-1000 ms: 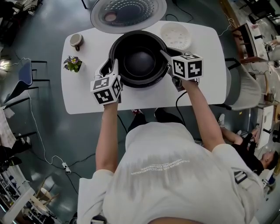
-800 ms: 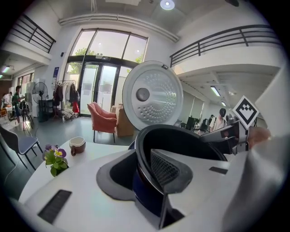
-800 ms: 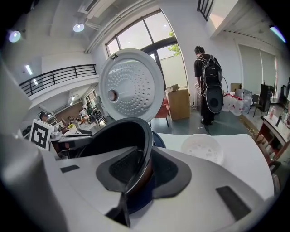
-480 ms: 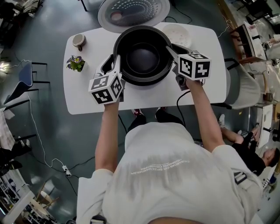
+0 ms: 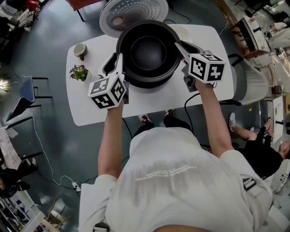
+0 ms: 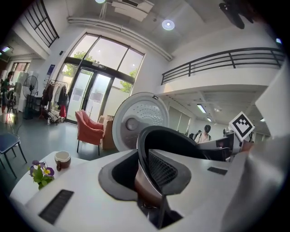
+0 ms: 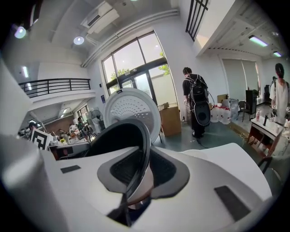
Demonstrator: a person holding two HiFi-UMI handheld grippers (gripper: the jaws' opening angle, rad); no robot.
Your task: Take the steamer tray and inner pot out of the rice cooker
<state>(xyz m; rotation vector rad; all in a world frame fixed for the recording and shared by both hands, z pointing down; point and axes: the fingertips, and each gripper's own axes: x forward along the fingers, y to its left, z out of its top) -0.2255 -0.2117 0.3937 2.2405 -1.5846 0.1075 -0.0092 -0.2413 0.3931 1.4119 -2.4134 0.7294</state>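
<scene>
The left tool [image 5: 118, 60] and right tool [image 5: 177, 46], jaws just closing tighter, clamp opposite rims of the round black metal inner pot [image 5: 147, 45], mouth upward, upper centre above the white desk [image 5: 154, 99]; white perforated lid [image 5: 133, 9] behind, small ceramic mug [image 5: 79, 50] left.

A black pot [image 5: 147, 50] against a white table [image 5: 154, 97], with purple-and-yellow flowers [image 5: 79, 71] and a brown-and-cream cup [image 5: 79, 50] left of the pot, and a white, dot-patterned lid [image 5: 133, 10] behind it.
</scene>
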